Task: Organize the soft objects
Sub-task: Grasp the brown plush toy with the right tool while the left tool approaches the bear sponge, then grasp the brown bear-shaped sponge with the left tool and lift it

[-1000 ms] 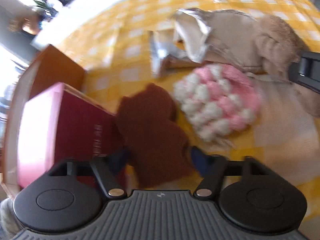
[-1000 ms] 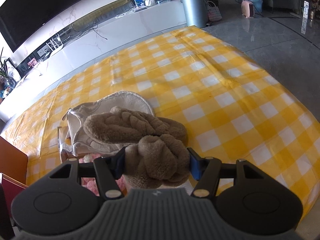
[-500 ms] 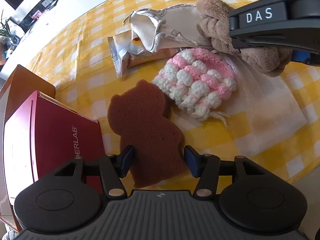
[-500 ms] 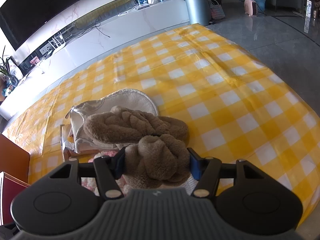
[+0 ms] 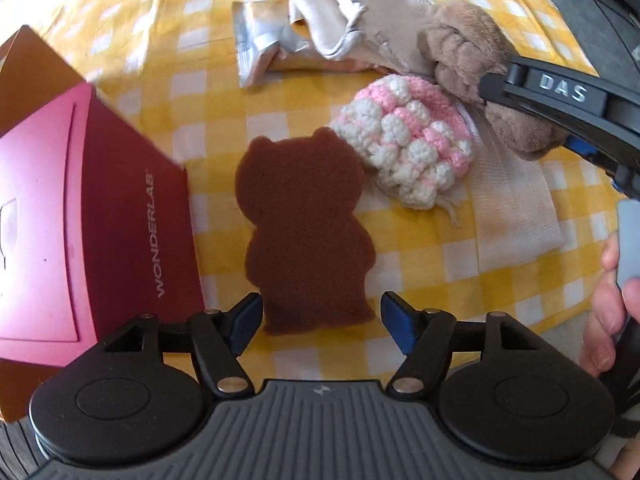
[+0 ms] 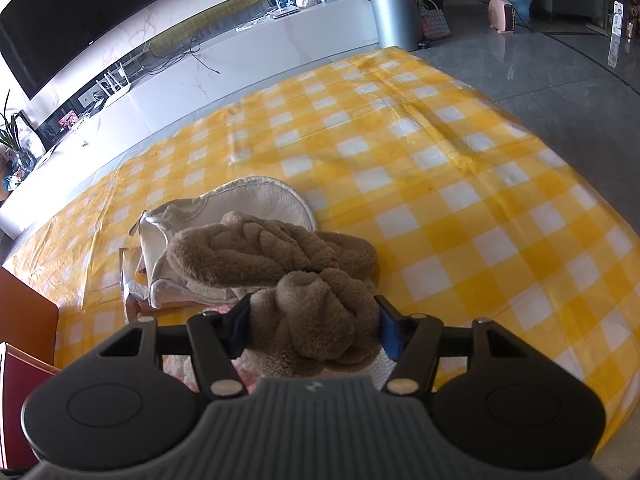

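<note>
A brown bear-shaped sponge (image 5: 306,232) lies flat on the yellow checked cloth. My left gripper (image 5: 320,318) is open, its blue pads either side of the sponge's lower end, not touching it. A pink and white crocheted pouch (image 5: 408,148) lies right of the sponge, on a white cloth (image 5: 516,204). My right gripper (image 6: 314,326) is shut on a tan fluffy plush (image 6: 320,316), which also shows in the left wrist view (image 5: 472,64). The plush rests against a beige mitten (image 6: 248,200).
A red box marked WONDERLAB (image 5: 100,220) stands left of the sponge, with a brown box (image 5: 28,80) behind it. A silver foil packet (image 5: 260,40) lies under the beige mitten (image 5: 360,12). The cloth beyond the plush stretches right and far (image 6: 460,160).
My left gripper has opened and let go of the bear sponge, which now lies flat on the cloth. The right gripper holds the plush much as before.
</note>
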`<state>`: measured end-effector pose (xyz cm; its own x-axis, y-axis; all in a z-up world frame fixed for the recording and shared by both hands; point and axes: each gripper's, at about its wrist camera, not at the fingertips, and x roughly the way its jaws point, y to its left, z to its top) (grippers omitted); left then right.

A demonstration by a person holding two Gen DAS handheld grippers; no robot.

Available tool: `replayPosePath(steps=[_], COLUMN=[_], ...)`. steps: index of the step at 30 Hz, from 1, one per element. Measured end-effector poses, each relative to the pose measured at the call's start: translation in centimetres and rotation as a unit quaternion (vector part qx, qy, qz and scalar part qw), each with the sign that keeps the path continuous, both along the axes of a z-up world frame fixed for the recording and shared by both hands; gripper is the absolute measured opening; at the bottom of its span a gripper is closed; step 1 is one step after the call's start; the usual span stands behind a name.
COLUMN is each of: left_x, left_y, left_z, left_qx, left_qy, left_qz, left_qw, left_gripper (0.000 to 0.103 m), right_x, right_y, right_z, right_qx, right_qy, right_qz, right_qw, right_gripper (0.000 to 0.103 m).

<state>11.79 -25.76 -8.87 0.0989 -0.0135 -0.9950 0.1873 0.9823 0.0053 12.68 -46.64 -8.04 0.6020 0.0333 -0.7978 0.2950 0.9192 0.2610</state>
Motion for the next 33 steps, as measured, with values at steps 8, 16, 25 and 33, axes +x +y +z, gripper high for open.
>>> replayPosePath(steps=[8, 16, 25, 33], left_x=[0.8, -0.2, -3.6, -6.4], left_y=[-0.2, 0.2, -0.7, 2.6], left_z=[-3.4, -3.8, 0.0, 4.1], left_qx=[0.017, 0.005, 0.012, -0.033], left_qy=[0.027, 0.005, -0.046, -0.085], left_qz=[0.031, 0.018, -0.051, -0.085], left_qw=[0.9990, 0.9998, 0.9976, 0.9922], left_gripper=[0.083, 0.070, 0.069, 0.068], right_x=[0.0, 0.0, 0.0, -1.3], right_y=[0.1, 0.2, 0.4, -0.5], right_z=[-0.1, -0.1, 0.0, 1.5], right_qx=[-0.002, -0.002, -0.008, 0.001], right_qy=[0.002, 0.003, 0.004, -0.022], right_qz=[0.003, 0.003, 0.005, -0.012], right_qw=[1.000, 1.000, 1.000, 1.000], right_gripper=[0.061, 0.061, 0.061, 0.061])
